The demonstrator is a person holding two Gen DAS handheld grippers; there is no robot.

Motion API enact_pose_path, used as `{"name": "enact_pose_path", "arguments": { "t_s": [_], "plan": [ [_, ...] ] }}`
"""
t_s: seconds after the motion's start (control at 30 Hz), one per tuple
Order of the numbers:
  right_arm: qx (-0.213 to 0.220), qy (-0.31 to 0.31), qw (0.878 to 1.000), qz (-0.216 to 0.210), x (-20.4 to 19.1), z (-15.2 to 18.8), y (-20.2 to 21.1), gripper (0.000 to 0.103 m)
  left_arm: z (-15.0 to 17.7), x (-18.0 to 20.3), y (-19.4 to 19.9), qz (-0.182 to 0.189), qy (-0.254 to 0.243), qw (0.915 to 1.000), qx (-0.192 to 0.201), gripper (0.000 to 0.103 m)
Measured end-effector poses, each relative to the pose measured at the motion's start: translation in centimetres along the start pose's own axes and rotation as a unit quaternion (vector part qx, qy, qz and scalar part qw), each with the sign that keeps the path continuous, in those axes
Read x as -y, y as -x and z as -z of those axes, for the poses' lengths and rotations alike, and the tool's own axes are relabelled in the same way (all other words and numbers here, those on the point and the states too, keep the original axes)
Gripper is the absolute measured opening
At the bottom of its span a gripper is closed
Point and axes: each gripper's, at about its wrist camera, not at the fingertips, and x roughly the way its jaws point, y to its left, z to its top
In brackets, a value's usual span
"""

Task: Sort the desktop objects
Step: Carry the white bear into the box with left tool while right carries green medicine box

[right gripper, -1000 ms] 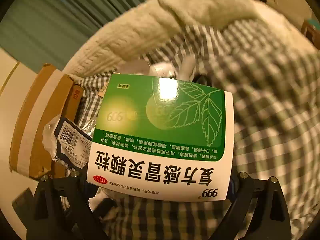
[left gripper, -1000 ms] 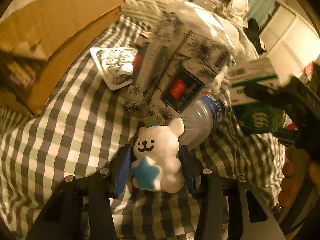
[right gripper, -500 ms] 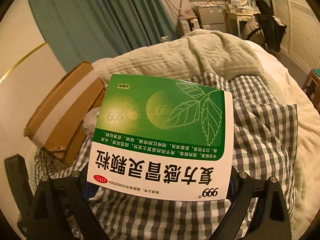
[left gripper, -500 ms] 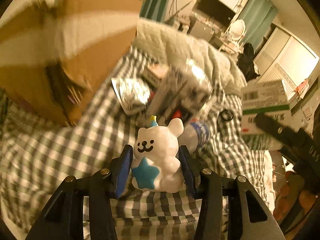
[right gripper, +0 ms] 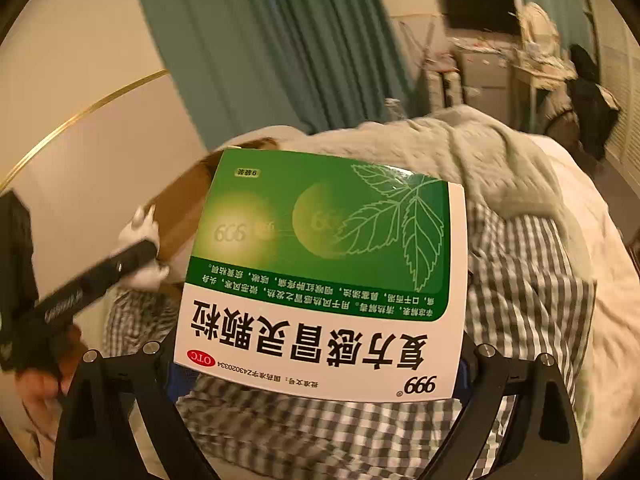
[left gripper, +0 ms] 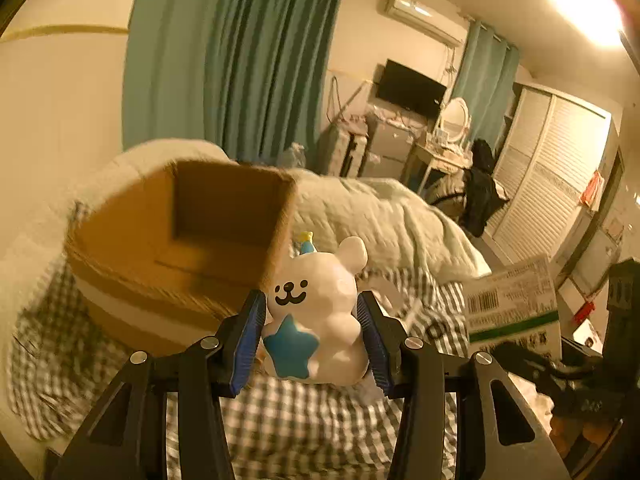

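A white bear figurine (left gripper: 320,312) with a blue star on its belly sits between blue pads, my left gripper (left gripper: 312,340) shut on it, lifted above the checked cloth (left gripper: 304,428). Just beyond it to the left stands an open cardboard box (left gripper: 188,236). In the right wrist view, my right gripper (right gripper: 320,364) is shut on a green and white medicine box (right gripper: 324,280), held flat and covering the pads. The same medicine box (left gripper: 512,308) shows at the right of the left wrist view. The bear (right gripper: 140,252) and left gripper appear at the left, by the cardboard box (right gripper: 184,216).
A pale quilt (left gripper: 380,216) lies bunched behind the checked cloth. Teal curtains (left gripper: 236,60), a dresser with a mirror (left gripper: 444,148) and white louvred doors (left gripper: 552,184) fill the room behind. A hand (right gripper: 40,396) holds the left gripper's handle.
Both grippers have risen from the cloth with their loads. The views tilted up, so the clutter on the cloth dropped out of sight and the box's open top came into view.
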Motion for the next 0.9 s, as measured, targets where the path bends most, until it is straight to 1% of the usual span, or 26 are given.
{"name": "enact_pose_path", "arguments": {
  "t_s": [0.1, 0.2, 0.23, 0.3, 0.37, 0.43, 0.53, 0.57, 0.6, 0.63, 0.8, 0.87, 0.9],
  "plan": [
    [0.001, 0.025, 1.000, -0.016, -2.3, -1.8, 0.5, 0.094, -3.1, -1.6, 1.3, -0.026, -0.002, 0.9995, 0.017, 0.048],
    [0.009, 0.057, 0.998, -0.025, -5.3, -4.4, 0.4, 0.094, -5.5, -2.8, 1.2, -0.059, -0.008, 0.9979, 0.026, 0.048],
    [0.012, 0.065, 0.997, -0.029, -6.4, -5.1, 0.3, 0.094, -6.4, -3.5, 0.9, -0.070, -0.011, 0.9973, 0.021, 0.048],
    [0.012, 0.081, 0.996, -0.040, -8.6, -6.6, -0.5, 0.094, -7.9, -5.1, 0.5, -0.085, 0.001, 0.9963, 0.012, 0.048],
    [0.010, 0.089, 0.994, -0.054, -11.2, -8.2, -1.7, 0.094, -8.4, -6.3, -0.6, -0.097, 0.009, 0.9952, 0.002, 0.048],
    [0.008, 0.101, 0.993, -0.061, -13.9, -9.7, -3.3, 0.094, -8.9, -7.5, -2.1, -0.125, 0.011, 0.9920, -0.009, 0.048],
    [0.008, 0.110, 0.993, -0.047, -16.6, -11.5, -6.3, 0.094, -8.5, -8.6, -4.8, -0.158, 0.004, 0.9870, -0.029, 0.049],
    [0.005, 0.105, 0.994, -0.038, -17.0, -11.9, -7.3, 0.094, -8.5, -9.0, -5.2, -0.161, 0.003, 0.9864, -0.034, 0.049],
    [0.000, 0.100, 0.995, -0.021, -17.3, -12.2, -8.5, 0.094, -8.4, -9.8, -5.9, -0.161, 0.015, 0.9862, -0.036, 0.049],
    [-0.006, 0.100, 0.995, -0.018, -17.7, -12.2, -9.5, 0.094, -8.3, -10.3, -6.3, -0.159, 0.023, 0.9863, -0.039, 0.048],
    [-0.020, 0.090, 0.995, -0.045, -18.6, -12.0, -13.0, 0.095, -8.1, -12.3, -8.0, -0.164, 0.045, 0.9847, -0.039, 0.048],
    [-0.020, 0.078, 0.995, -0.058, -18.4, -12.3, -13.6, 0.096, -8.1, -12.7, -8.1, -0.160, 0.051, 0.9853, -0.030, 0.052],
    [-0.015, 0.070, 0.995, -0.068, -18.2, -12.4, -14.0, 0.096, -8.2, -13.0, -8.2, -0.159, 0.055, 0.9856, -0.023, 0.066]
  ]
}}
